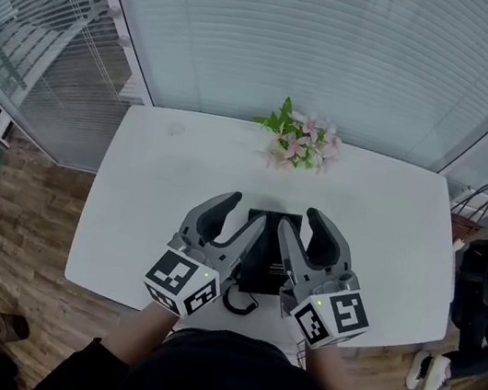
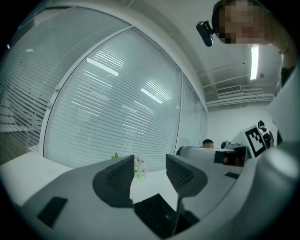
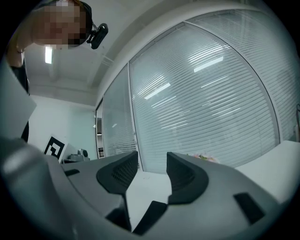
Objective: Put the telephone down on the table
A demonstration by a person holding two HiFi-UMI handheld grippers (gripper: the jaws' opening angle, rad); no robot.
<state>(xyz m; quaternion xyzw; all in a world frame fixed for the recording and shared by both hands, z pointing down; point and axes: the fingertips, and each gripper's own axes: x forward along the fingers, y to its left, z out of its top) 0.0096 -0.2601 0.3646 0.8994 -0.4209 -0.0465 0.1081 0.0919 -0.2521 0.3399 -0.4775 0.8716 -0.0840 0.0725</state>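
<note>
The black telephone (image 1: 264, 249) is near the front edge of the white table (image 1: 162, 184), its cord (image 1: 241, 303) curling toward me. My left gripper (image 1: 243, 213) and right gripper (image 1: 302, 223) flank it side by side, their inner jaws along its two sides. Whether they touch it I cannot tell. In the left gripper view the left gripper (image 2: 150, 171) stands open, nothing between its pads, with the telephone (image 2: 154, 215) low beneath the gap. In the right gripper view the right gripper (image 3: 152, 168) is likewise open, with a dark part of the telephone (image 3: 149, 216) below.
A bunch of pink flowers with green leaves (image 1: 298, 141) lies at the table's far edge. Windows with blinds stand behind the table. A wire basket (image 1: 471, 215) and a person's shoes (image 1: 429, 367) are on the wooden floor to the right.
</note>
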